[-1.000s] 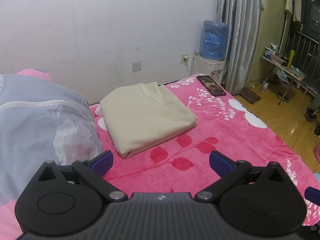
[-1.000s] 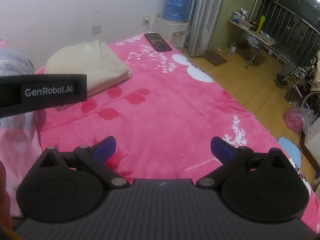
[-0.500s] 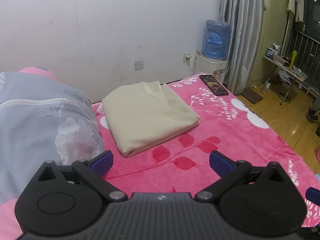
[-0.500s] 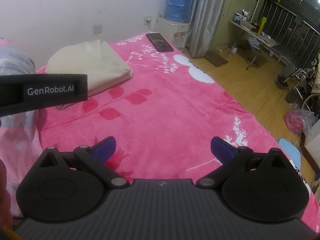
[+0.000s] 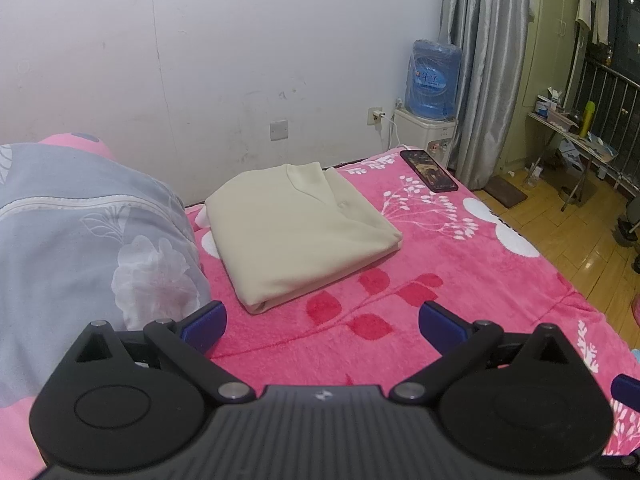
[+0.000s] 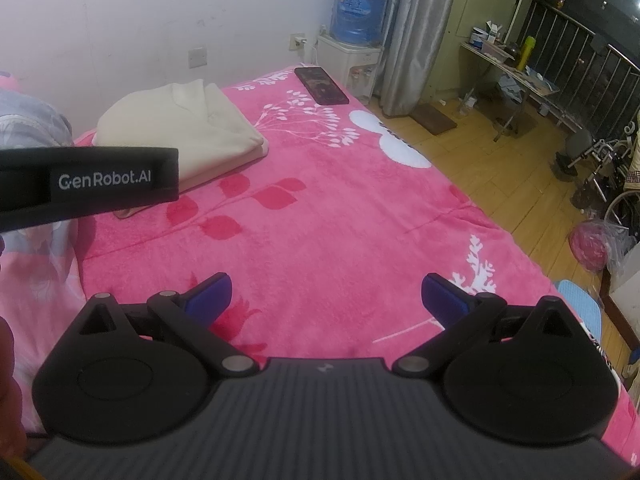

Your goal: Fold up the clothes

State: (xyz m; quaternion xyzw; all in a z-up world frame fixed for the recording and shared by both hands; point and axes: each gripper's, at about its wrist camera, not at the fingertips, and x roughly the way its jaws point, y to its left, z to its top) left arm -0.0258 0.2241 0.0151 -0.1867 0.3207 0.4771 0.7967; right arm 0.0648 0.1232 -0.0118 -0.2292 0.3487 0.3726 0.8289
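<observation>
The left claw (image 5: 322, 318) hangs above the bed with its two blue fingertips (image 5: 204, 322) spread wide and nothing between them. The right claw (image 6: 326, 294) is the same: its blue tips are far apart and hold nothing. Right under both claws lies the pink blanket (image 6: 340, 220) with red leaves and white flowers on it.

Just left of the left claw sits a big grey quilt (image 5: 80, 248) with a pale flower print. In the right wrist view, a black strap (image 6: 88, 184) with the words "GenRobot.AI" crosses the left side, in front of the bed.

A little past the left claw, straight ahead, the cream sweater (image 5: 296, 228) lies folded into a neat block on the blanket. From the right claw it is ahead and to the left (image 6: 184, 136).

Farther on, ahead and to the right, a dark phone (image 5: 428, 170) lies flat near the far corner of the bed. Behind it a blue water jug (image 5: 432, 80) stands on a white dispenser (image 5: 426, 136) by the wall, next to a grey curtain (image 5: 488, 60).
</observation>
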